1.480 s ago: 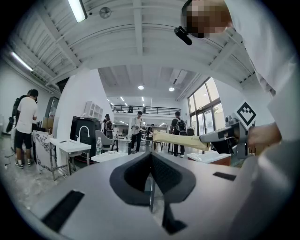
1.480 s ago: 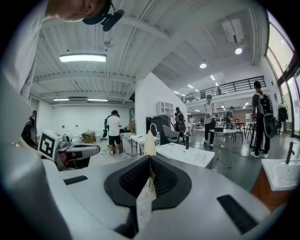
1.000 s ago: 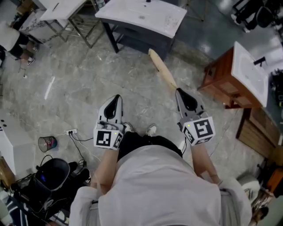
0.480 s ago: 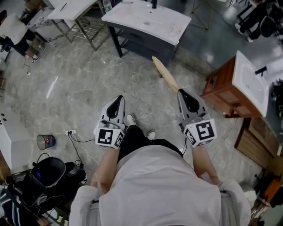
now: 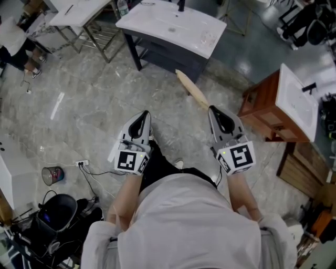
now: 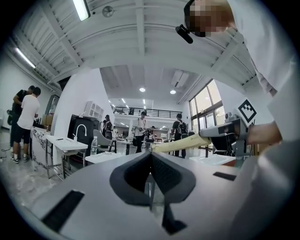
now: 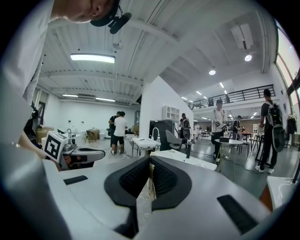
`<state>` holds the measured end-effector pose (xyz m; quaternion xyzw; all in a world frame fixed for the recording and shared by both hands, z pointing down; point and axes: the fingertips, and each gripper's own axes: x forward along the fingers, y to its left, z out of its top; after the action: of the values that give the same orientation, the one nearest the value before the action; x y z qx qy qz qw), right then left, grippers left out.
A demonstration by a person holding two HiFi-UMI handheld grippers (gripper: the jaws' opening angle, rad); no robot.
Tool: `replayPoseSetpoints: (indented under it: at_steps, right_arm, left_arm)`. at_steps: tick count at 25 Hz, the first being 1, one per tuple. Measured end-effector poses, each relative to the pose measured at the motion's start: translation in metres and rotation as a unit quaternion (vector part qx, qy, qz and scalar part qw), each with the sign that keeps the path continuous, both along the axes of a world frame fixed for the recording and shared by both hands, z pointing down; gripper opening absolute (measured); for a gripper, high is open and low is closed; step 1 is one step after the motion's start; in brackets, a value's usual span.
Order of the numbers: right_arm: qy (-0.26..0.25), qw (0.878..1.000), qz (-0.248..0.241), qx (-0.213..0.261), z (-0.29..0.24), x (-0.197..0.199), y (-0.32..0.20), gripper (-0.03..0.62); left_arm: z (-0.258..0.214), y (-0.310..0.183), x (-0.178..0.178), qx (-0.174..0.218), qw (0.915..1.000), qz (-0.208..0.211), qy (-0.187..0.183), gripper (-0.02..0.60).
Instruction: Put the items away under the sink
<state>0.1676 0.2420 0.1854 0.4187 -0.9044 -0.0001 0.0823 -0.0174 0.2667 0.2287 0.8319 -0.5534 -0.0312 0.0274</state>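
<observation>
Jaws of the right gripper [image 5: 215,111] are clamped on a long tan stick [image 5: 194,90], tip near the bench's [image 5: 142,18] front edge; left gripper's [image 5: 143,115] jaws together, empty. Hold it level, aim below that edge

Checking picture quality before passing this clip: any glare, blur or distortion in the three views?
Head view: sharp, evenly lit, a glare streak on the floor. Left gripper view: fisheye bending, black corners, bright ceiling lamp. Right gripper view: same fisheye, glaring panel lamp.
</observation>
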Motion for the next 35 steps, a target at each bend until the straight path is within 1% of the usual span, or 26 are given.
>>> replayPoseSetpoints:
  at_steps: [4,8,13,17,20,26,30,35]
  right_arm:
    - [0.004,1.0,0.007,-0.003,0.003,-0.024,-0.033,0.034]
    - [0.009,1.0,0.011,-0.011,0.006,-0.052,-0.077,0.034]
    - [0.018,0.999,0.016,-0.03,0.013,-0.09,-0.129,0.034]
    - [0.026,0.998,0.018,-0.046,0.016,-0.121,-0.165,0.034]
    - [0.034,0.998,0.02,-0.057,0.019,-0.14,-0.181,0.034]
    - [0.037,0.996,0.046,-0.071,0.02,-0.169,-0.209,0.034]
    - [0.047,0.994,0.066,-0.076,0.016,-0.18,-0.223,0.034]
    - [0.061,0.993,0.077,-0.069,0.012,-0.188,-0.229,0.034]
  left_arm:
    - [0.014,-0.039,-0.023,-0.013,0.9999,0.009,0.005,0.003]
    - [0.017,-0.09,-0.051,-0.017,0.9997,0.017,0.004,0.003]
    - [0.025,-0.152,-0.084,-0.03,0.999,0.031,0.006,0.003]
    - [0.031,-0.198,-0.106,-0.043,0.9977,0.052,0.006,0.003]
    - [0.034,-0.224,-0.121,-0.047,0.9969,0.063,0.008,0.003]
    - [0.03,-0.266,-0.147,-0.042,0.9951,0.088,0.019,0.003]
    - [0.032,-0.29,-0.153,-0.046,0.9925,0.111,0.022,0.003]
    - [0.039,-0.308,-0.154,-0.049,0.9898,0.131,0.026,0.003]
